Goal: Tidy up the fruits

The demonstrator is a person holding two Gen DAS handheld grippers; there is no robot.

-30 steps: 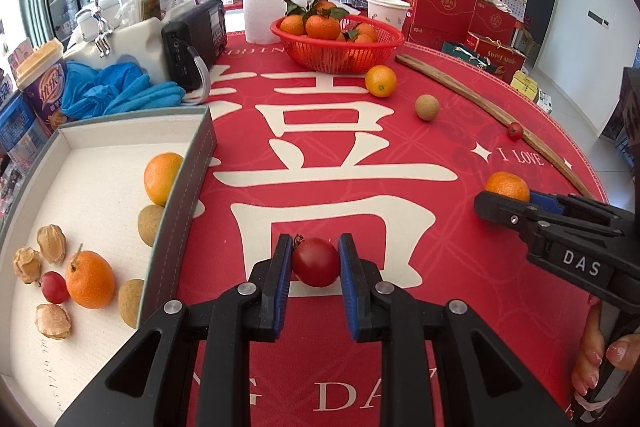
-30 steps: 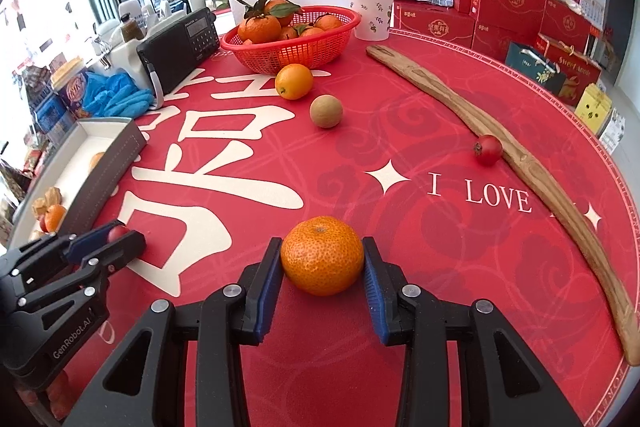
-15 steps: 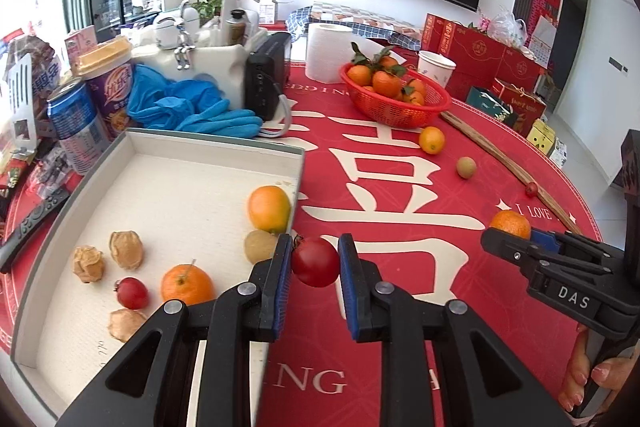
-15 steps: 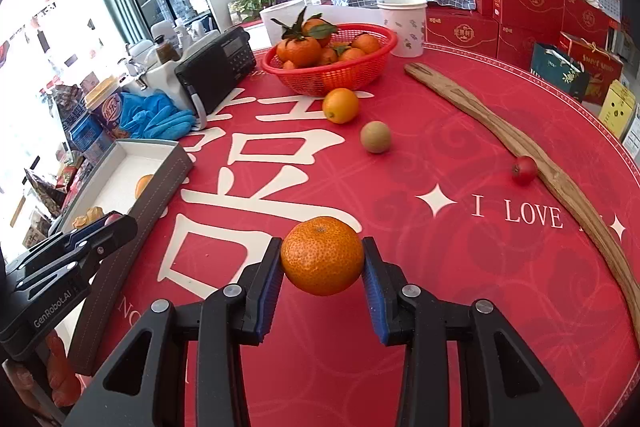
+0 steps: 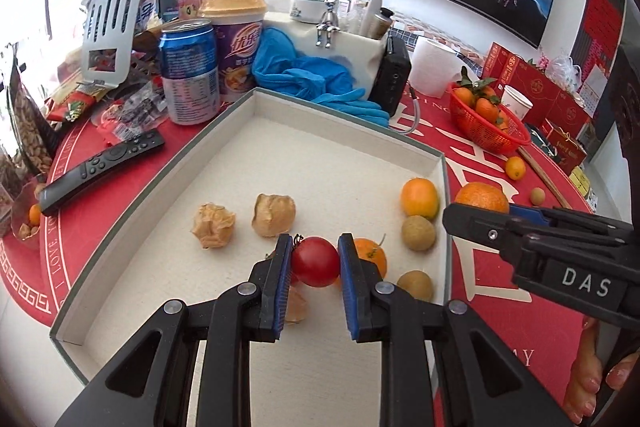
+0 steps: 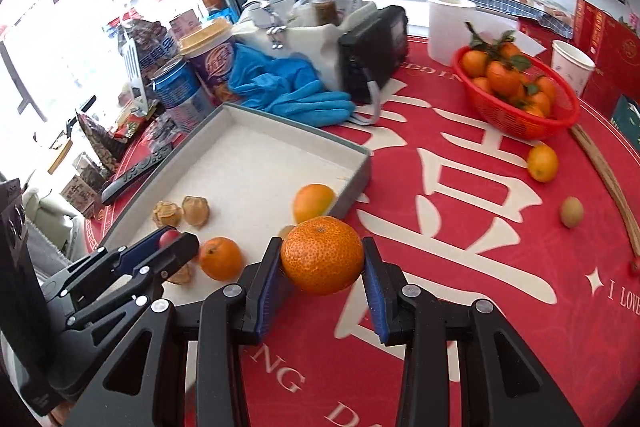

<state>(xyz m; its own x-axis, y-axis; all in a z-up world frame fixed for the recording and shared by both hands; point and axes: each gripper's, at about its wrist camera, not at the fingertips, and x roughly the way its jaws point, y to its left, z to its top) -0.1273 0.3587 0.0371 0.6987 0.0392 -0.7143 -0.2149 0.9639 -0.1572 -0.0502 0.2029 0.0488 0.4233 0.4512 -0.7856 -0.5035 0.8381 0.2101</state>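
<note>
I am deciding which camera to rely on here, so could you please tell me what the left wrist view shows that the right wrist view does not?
Only the left wrist view shows the red cherry tomato squarely between the left tool's pads, the whole remote control, and a hand under the right tool.

Only the right wrist view shows the whole mandarin clamped in the right tool, and a small red fruit beside the wooden stick.

Both show the tray, the red basket and the blue gloves.

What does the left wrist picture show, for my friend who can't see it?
The left gripper pinches a small red fruit above a shallow grey tray that holds oranges, small brownish-green fruits and papery husked fruits. At the right, the right gripper carries an orange over the red tablecloth.
</note>
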